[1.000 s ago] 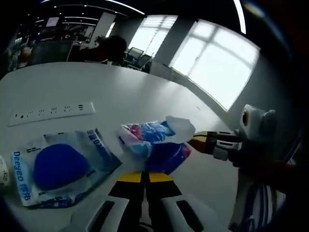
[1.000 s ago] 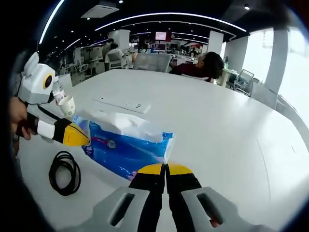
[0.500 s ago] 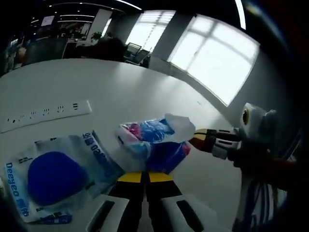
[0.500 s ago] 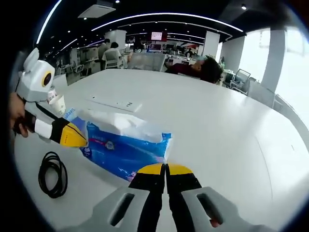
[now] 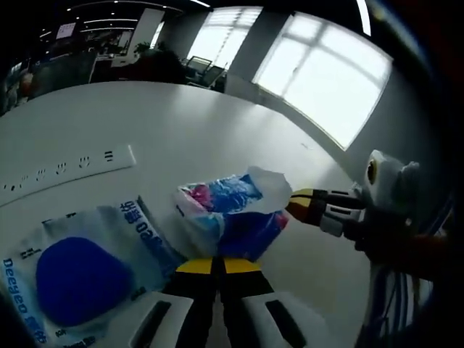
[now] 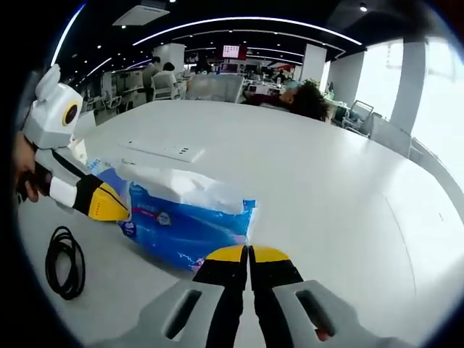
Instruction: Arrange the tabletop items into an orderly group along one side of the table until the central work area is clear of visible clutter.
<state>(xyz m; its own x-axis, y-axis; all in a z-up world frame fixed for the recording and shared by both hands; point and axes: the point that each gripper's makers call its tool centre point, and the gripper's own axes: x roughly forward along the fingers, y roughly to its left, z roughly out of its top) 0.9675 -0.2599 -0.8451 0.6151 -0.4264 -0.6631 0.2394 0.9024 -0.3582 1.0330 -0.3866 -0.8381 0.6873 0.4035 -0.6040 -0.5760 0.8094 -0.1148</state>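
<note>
- A blue tissue pack point(image 6: 190, 221) lies on the white desk point(image 6: 326, 181), with the left tongs point(image 6: 109, 205) at one end and the right tongs point(image 5: 299, 204) at the other.
- Both pairs of tongs are clenched with nothing between them, their tips pressed against the pack.
- A clear bag with a blue sponge point(image 5: 76, 268) sits just beside the pack; a coiled black cable point(image 6: 61, 262) lies near.
- A white power strip point(image 5: 65, 165) lies farther off.
- The grouping looks partly done: items sit close together, and much of the desk is bare.
</note>
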